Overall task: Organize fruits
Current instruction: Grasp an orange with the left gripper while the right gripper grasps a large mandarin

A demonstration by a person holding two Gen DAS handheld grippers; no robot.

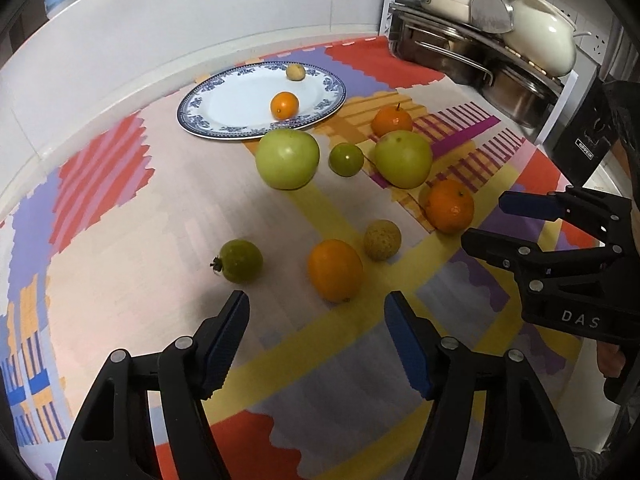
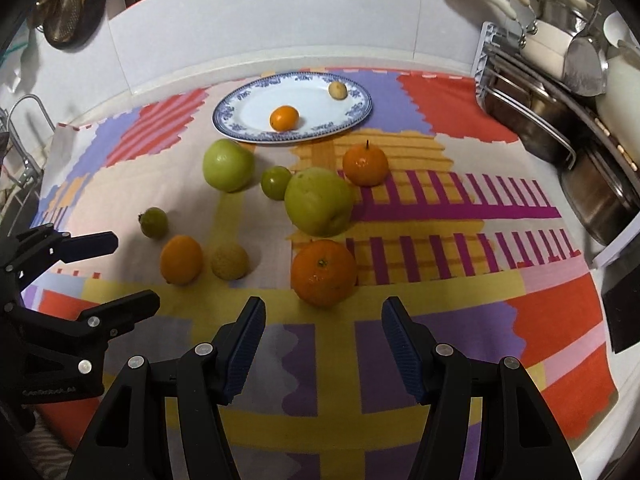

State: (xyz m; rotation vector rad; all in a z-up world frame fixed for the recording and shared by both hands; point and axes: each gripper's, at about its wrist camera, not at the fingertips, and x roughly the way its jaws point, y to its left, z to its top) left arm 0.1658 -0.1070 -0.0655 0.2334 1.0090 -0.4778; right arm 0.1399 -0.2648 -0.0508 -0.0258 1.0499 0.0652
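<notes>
Spread, empty left gripper [image 1: 316,344] hangs just behind an orange [image 1: 335,270]; right gripper [image 2: 322,346], likewise spread, faces a tangerine [image 2: 323,272], likely bound for the plate [image 2: 240,100] beyond

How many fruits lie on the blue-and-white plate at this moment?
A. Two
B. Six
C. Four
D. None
A: the plate holds only a small orange fruit and a small yellowish fruit; all the other fruits lie on the cloth.
</notes>
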